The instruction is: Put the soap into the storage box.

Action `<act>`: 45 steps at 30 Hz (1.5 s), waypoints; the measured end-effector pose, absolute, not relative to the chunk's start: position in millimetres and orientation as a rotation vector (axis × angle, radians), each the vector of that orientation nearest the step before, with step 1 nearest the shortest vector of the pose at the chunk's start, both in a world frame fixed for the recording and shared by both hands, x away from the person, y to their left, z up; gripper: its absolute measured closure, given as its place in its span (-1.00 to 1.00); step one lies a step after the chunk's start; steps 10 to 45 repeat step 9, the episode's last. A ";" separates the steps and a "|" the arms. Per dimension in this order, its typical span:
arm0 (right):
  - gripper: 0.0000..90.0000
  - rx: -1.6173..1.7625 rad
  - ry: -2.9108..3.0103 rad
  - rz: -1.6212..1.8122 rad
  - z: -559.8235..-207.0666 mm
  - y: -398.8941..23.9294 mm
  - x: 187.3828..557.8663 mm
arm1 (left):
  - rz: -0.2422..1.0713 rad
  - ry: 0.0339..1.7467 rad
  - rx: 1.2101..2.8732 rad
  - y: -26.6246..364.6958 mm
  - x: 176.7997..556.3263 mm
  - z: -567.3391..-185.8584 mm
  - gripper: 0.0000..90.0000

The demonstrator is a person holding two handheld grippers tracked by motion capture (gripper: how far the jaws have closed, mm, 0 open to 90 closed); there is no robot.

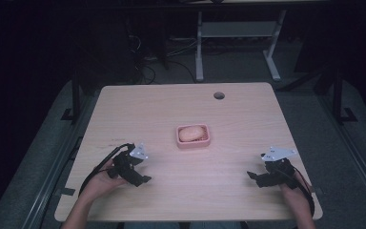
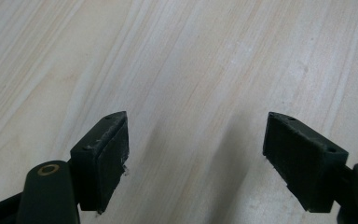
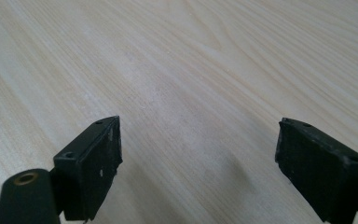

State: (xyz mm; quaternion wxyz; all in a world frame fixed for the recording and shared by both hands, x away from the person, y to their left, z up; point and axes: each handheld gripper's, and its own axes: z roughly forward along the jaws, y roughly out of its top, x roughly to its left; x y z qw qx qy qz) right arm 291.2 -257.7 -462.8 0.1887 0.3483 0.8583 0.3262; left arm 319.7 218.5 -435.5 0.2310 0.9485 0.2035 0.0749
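A pink soap dish (image 1: 193,143) sits at the middle of the wooden table (image 1: 171,109), with a pale peach bar of soap (image 1: 191,133) lying in it. My left gripper (image 1: 142,177) rests low at the near left, held in a hand, well short of the dish. In its own view the left gripper (image 2: 196,154) stands open, jaws wide over bare wood. My right gripper (image 1: 253,177) is at the near right, pointing left, also away from the dish. The right gripper (image 3: 198,158) is open with nothing between its fingers.
A round cable hole (image 1: 218,95) is near the table's far edge. Beyond the table stand white desk legs (image 1: 199,47) and tangled cables (image 1: 143,71) on a dark floor. Black cables trail from both grippers over the near edge.
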 end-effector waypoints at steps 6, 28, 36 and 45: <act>-0.69 0.958 2.419 0.915 -462.0 -256.8 291.3 | 0.234 0.572 2.604 224.1 312.5 -438.3 -0.51; -0.69 0.956 2.423 0.915 -461.8 -255.9 291.3 | 0.235 0.574 2.606 225.5 312.2 -438.8 -0.51; -0.69 0.956 2.423 0.915 -461.8 -255.9 291.3 | 0.235 0.574 2.606 225.5 312.2 -438.8 -0.51; -0.69 0.956 2.423 0.915 -461.8 -255.9 291.3 | 0.235 0.574 2.606 225.5 312.2 -438.8 -0.51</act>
